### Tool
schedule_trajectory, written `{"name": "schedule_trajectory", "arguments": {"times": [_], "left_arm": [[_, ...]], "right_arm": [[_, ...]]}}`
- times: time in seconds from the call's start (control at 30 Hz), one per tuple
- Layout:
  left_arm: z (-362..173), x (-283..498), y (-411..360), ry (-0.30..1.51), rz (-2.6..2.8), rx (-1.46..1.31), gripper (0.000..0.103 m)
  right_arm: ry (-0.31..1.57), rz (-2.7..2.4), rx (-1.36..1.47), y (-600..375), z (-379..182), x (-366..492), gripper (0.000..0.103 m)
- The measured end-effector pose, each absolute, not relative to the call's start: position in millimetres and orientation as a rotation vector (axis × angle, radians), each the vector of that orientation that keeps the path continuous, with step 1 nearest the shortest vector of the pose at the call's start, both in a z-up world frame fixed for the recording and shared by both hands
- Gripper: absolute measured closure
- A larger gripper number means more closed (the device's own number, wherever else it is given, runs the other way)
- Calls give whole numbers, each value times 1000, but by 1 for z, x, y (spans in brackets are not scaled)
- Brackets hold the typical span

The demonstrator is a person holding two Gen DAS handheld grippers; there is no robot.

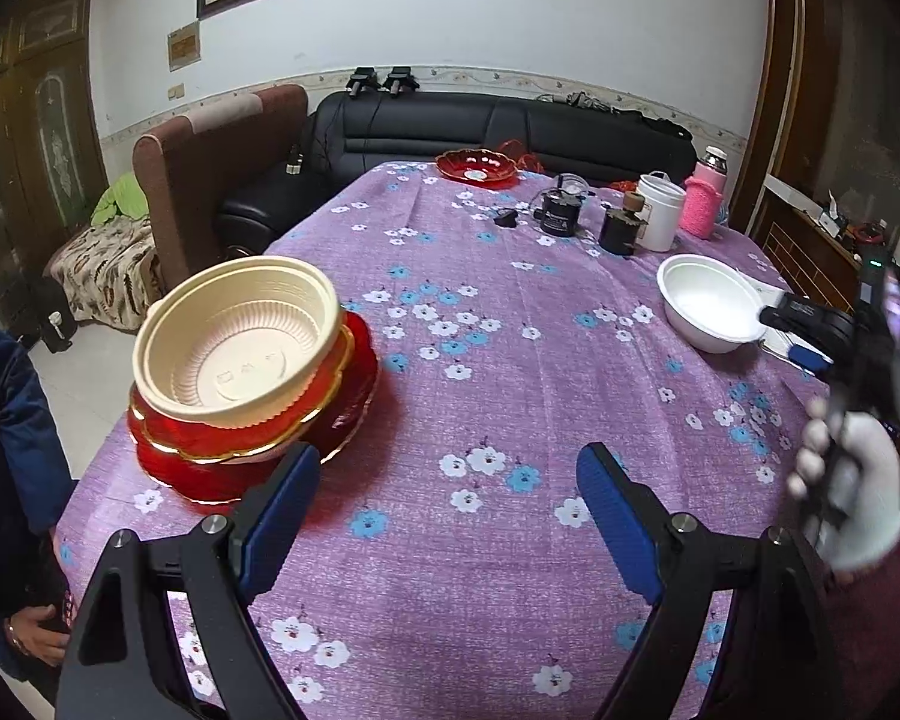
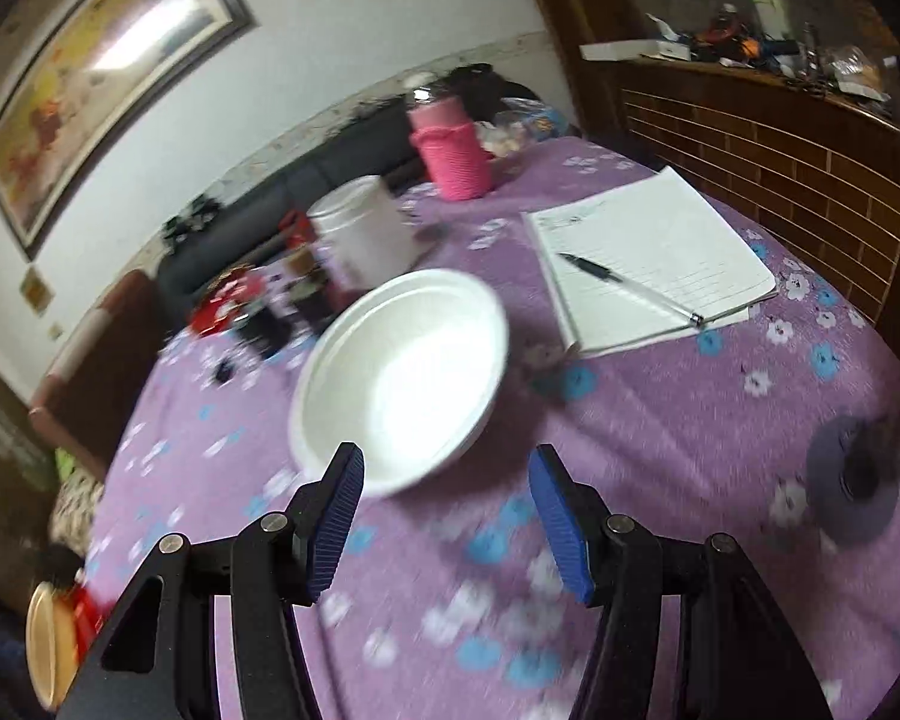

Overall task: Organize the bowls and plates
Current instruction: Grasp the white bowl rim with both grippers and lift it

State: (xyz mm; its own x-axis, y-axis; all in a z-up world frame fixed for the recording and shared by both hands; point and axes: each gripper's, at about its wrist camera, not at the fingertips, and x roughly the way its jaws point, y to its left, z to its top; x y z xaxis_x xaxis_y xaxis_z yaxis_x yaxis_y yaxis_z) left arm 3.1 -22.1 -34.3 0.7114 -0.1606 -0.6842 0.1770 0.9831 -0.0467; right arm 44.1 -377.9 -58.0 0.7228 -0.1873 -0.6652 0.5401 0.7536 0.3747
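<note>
- My right gripper (image 2: 447, 516) is half open and holds nothing; the white bowl (image 2: 402, 378) lies just beyond its pads.
- My left gripper (image 1: 450, 516) gapes wide, empty, beside the stack (image 1: 252, 384) at the table's left edge.
- Left to gather: white bowl, far red plate (image 1: 477, 167).
</note>
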Motion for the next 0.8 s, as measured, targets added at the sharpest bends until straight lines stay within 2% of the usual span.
{"name": "schedule_trajectory", "arguments": {"times": [0.13, 0.2, 0.3, 0.37, 0.67, 0.8], "left_arm": [[-35, 5, -30, 757, -180, 47, 16], [-37, 7, -34, 763, -179, 52, 16], [-42, 14, -40, 793, -192, 51, 16], [-45, 19, -43, 818, -207, 44, 16], [-51, 68, -65, 915, -301, -52, 16], [-55, 96, -79, 934, -309, -74, 16]], "right_arm": [[702, -432, 648, -394, -82, 71, 52], [707, -424, 658, -397, -90, 81, 67], [696, -372, 684, -399, -98, 86, 85], [707, -315, 698, -396, -100, 83, 92], [823, 49, 736, -366, -89, 57, 93], [802, 120, 643, -349, -90, 59, 89]]}}
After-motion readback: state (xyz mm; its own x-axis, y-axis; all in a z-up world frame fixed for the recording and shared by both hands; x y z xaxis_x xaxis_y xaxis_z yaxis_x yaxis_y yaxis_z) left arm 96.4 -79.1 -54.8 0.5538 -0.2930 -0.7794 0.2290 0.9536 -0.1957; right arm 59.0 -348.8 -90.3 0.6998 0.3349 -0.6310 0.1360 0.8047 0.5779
